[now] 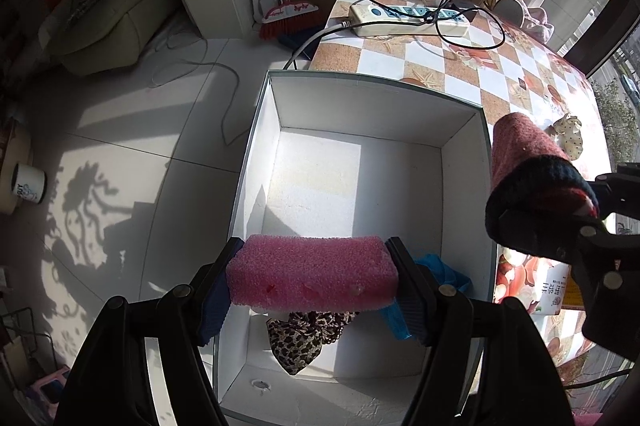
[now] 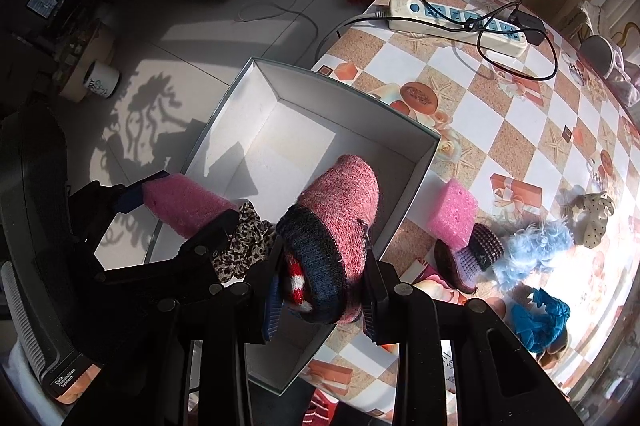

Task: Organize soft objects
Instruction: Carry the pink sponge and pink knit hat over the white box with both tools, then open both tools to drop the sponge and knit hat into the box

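My left gripper (image 1: 314, 276) is shut on a pink sponge (image 1: 312, 276) and holds it above the near end of the white box (image 1: 256, 145). A leopard-print scrunchie (image 1: 304, 340) and a blue soft thing (image 1: 444, 272) lie in the box below it. My right gripper (image 2: 324, 290) is shut on a pink knitted sock with a dark cuff (image 2: 340, 222), held over the box's right rim (image 2: 416, 181). In the left wrist view the sock (image 1: 520, 153) hangs beside the box's right wall. In the right wrist view the left gripper's sponge (image 2: 180, 203) shows at left.
On the checkered table (image 2: 500, 97) lie a second pink sponge (image 2: 452, 211), a purple knitted sock (image 2: 468, 258), a blue fluffy item (image 2: 532, 246), a blue cloth (image 2: 540, 318) and a dotted scrunchie (image 2: 596, 218). A power strip with cables (image 2: 456, 21) lies at the far edge.
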